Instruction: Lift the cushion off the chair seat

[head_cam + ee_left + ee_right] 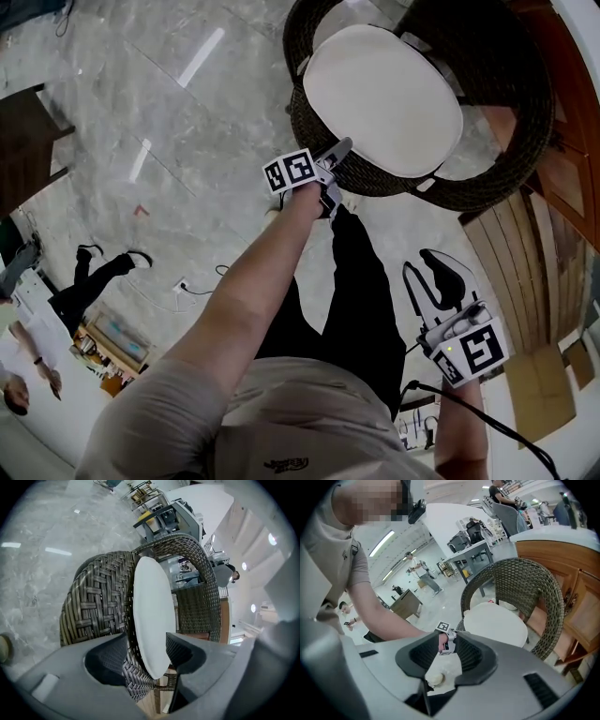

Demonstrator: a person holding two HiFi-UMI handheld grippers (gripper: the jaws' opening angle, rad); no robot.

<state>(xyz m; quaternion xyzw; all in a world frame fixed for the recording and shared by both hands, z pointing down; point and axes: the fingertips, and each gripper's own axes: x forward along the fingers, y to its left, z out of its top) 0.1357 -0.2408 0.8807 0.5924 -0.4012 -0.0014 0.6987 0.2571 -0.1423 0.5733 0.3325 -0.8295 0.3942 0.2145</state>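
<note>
We see the white oval cushion (382, 97) lying on the seat of the dark wicker chair (521, 122). The left gripper (339, 150) is at the cushion's near edge, its jaws spread wide with that edge between them; we cannot confirm pad contact. The right gripper (424, 274) hangs well apart from the chair, beside the person's leg (361, 291), its jaws apart and empty.
</note>
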